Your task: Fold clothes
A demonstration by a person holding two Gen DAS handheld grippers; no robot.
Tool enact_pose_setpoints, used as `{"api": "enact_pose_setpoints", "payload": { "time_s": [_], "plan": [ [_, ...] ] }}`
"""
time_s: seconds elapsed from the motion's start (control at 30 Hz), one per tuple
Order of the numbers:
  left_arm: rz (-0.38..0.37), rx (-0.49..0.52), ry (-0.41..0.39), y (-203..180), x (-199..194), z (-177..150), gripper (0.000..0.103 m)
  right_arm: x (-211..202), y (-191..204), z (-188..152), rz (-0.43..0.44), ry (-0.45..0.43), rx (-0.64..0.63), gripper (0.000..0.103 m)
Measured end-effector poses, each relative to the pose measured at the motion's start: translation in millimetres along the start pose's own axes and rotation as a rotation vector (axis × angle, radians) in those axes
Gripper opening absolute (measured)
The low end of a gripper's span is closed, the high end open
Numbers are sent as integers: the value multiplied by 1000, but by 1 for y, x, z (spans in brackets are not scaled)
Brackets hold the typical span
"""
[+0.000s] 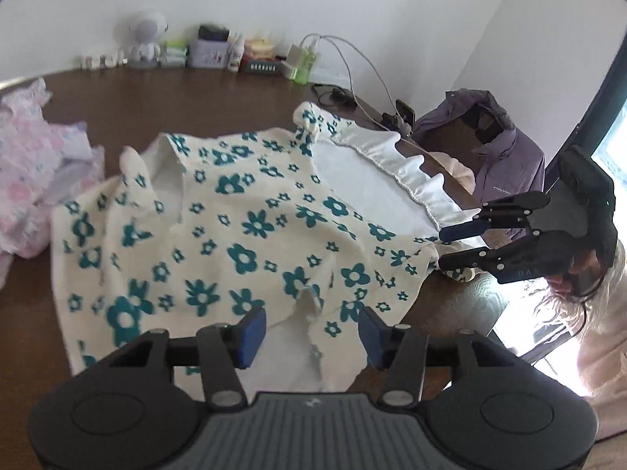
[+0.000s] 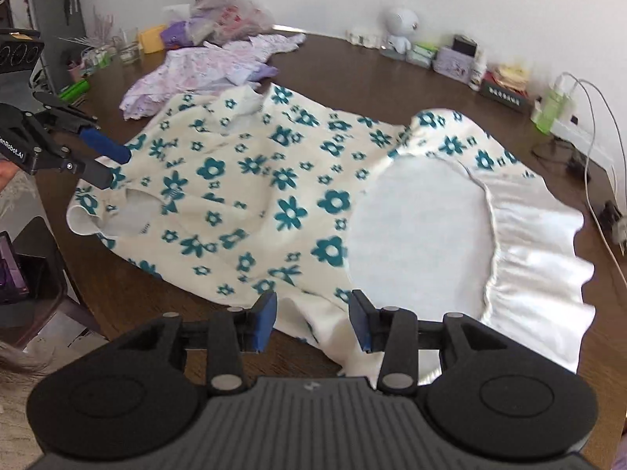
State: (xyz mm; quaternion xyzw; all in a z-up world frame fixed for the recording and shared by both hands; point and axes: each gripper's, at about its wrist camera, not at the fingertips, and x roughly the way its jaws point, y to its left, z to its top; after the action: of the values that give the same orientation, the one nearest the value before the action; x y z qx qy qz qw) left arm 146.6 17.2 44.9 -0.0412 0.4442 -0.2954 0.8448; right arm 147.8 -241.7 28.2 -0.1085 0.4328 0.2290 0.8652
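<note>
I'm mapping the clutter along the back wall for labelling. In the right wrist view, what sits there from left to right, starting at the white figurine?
White figurine → green packets → lilac tin → small white bottle → dark box with lettering → green charger

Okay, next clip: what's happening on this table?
A person with a handheld gripper in each hand is folding a cream dress with teal flowers, spread on a brown table. The left gripper and right gripper are both open, each with an edge of the dress lying between its fingers, not pinched. The white ruffled hem is turned up. A lilac garment lies crumpled behind, unfolded.
</note>
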Motion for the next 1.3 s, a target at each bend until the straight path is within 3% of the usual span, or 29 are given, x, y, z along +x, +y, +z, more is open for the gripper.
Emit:
{"api": "enact_pose_setpoints", "payload": {
  "time_s": [0.17,0.23,0.27,0.3,0.37,0.4,0.47,0.67,0.73,0.83,0.9,1.0,1.03,1.07,1.1,1.13,1.3],
  "plan": [
    [-17,-79,58,-2,38,-7,44,6,-6,-23,-70,31,-24,41],
    [-27,-87,57,-4,47,-8,28,9,-4,-28,-92,35,-49,41],
    [-37,-85,60,-6,50,-9,11,11,-4,-29,-104,40,-61,40],
    [-43,-89,63,-7,51,-9,5,13,-5,-30,-115,43,-70,39],
    [-53,-93,66,-10,51,-11,5,14,-11,-29,-132,38,-65,19],
    [-49,-89,54,-11,47,-12,3,11,-16,-26,-124,33,-54,14],
    [-55,-89,25,-14,35,-15,3,5,-20,-20,-84,40,-68,8],
    [-149,-144,-23,-11,8,-25,5,-9,-19,-13,74,129,-224,9],
    [-141,-165,-17,-7,10,-27,15,-5,-20,-12,61,152,-242,19],
    [-138,-168,-7,-4,15,-28,28,-4,-28,-7,90,125,-218,50],
    [-138,-165,5,-3,19,-27,38,1,-33,-4,130,115,-199,51],
    [-96,-157,23,-3,28,-25,36,19,-39,-1,154,150,-181,51],
    [-88,-151,27,-3,31,-24,33,22,-38,-1,165,161,-187,46],
    [-84,-143,31,-4,34,-24,15,23,-36,-2,195,170,-199,33],
    [-90,-134,30,-5,35,-22,4,24,-34,-3,224,178,-211,25],
    [-84,-130,18,-4,35,-20,3,23,-32,-3,259,187,-223,9],
    [-46,-176,-72,11,22,-5,3,4,-44,6,414,195,-209,9]
  ]
}}
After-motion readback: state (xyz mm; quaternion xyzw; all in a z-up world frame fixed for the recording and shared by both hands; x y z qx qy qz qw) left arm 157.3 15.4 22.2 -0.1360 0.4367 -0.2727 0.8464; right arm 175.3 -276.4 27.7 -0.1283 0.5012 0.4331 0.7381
